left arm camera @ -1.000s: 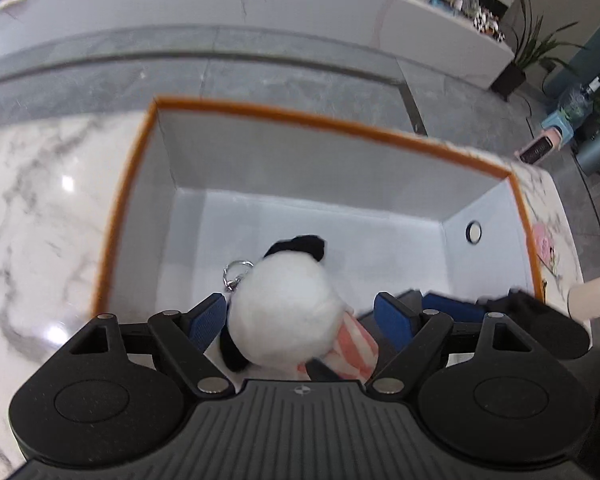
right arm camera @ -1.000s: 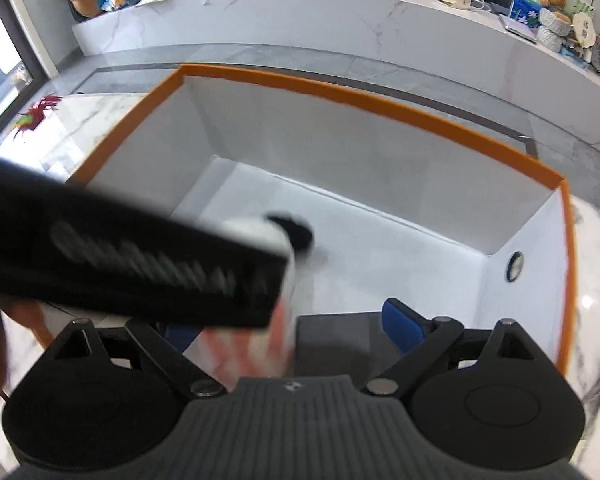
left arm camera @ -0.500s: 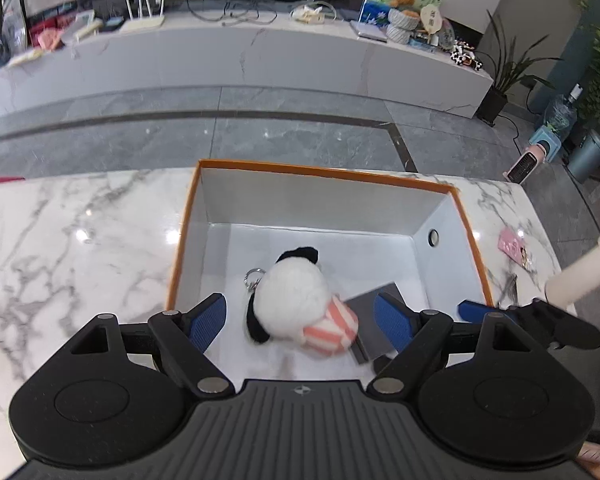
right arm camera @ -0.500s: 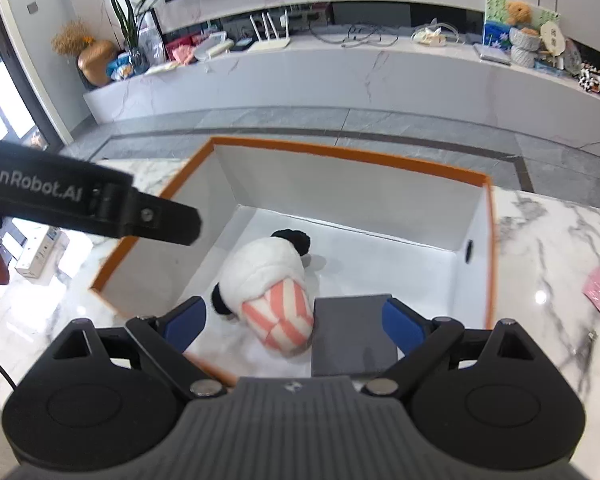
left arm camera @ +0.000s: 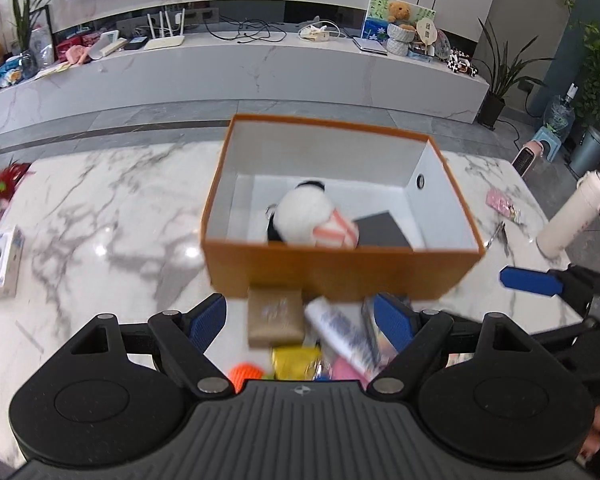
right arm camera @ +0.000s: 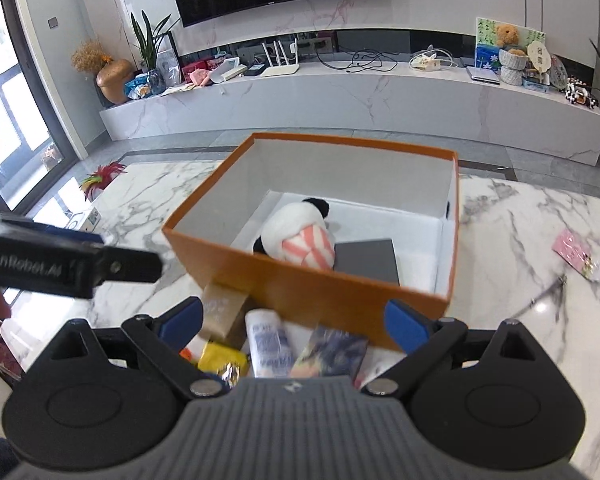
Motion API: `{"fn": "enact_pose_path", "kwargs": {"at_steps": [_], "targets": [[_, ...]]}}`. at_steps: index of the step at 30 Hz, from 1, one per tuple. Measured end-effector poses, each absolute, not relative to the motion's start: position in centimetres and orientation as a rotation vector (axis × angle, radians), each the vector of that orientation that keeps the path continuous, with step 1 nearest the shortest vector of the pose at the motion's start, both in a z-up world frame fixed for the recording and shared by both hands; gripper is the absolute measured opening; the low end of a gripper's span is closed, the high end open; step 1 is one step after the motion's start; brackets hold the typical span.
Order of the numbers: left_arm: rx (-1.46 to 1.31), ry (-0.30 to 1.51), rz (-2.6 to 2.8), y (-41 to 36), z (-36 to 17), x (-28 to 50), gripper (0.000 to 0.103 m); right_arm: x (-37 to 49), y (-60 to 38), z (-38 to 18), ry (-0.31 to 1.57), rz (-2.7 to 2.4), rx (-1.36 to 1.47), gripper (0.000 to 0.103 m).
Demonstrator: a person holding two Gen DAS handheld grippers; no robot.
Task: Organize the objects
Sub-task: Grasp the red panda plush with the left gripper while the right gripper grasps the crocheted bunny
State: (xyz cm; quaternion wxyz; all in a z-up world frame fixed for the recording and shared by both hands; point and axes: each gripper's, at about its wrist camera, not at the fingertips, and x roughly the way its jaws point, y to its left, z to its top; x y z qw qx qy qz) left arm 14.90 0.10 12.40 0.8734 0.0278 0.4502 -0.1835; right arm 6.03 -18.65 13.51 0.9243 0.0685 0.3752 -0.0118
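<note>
an orange box (left arm camera: 340,270) with a white inside sits on a marble worktop (left arm camera: 100,216), holding a panda plush (left arm camera: 304,216) and a dark flat card (left arm camera: 382,232) side by side. both grippers hover above the near side of the box with nothing in them: the left gripper (left arm camera: 300,316) is spread wide, and so is the right gripper (right arm camera: 296,316). a loose pile lies just below and ahead of both, against the near wall of the box: a tan small box (left arm camera: 276,316), a white tube (right arm camera: 269,342) whose long axis points towards the box, a yellow packet (right arm camera: 222,356) and a printed packet (right arm camera: 332,352). the tube lies about midway between the right gripper's fingers, so that hand looks better placed. items crowd together, leaving little finger room; the box rim stands close behind.
</note>
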Motion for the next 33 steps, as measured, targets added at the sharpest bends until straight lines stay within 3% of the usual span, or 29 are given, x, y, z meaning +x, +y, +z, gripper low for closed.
{"fn": "enact_pose_path", "kwargs": {"at_steps": [12, 23, 33], "targets": [[0.165, 0.914, -0.400, 2.3, 5.9, 9.0, 0.096, 1.5, -19.8, 8.0, 0.748, -0.083, 0.126, 0.099], [0.461, 0.859, -0.614, 0.7, 0.8, 7.2, 0.096, 1.8, -22.0, 6.7, 0.753, -0.050, 0.221, 0.099], [0.516, 0.928, -0.609, -0.1, -2.0, 8.3, 0.096, 3.3, -22.9, 4.8, 0.762, -0.078, 0.255, 0.099]]}}
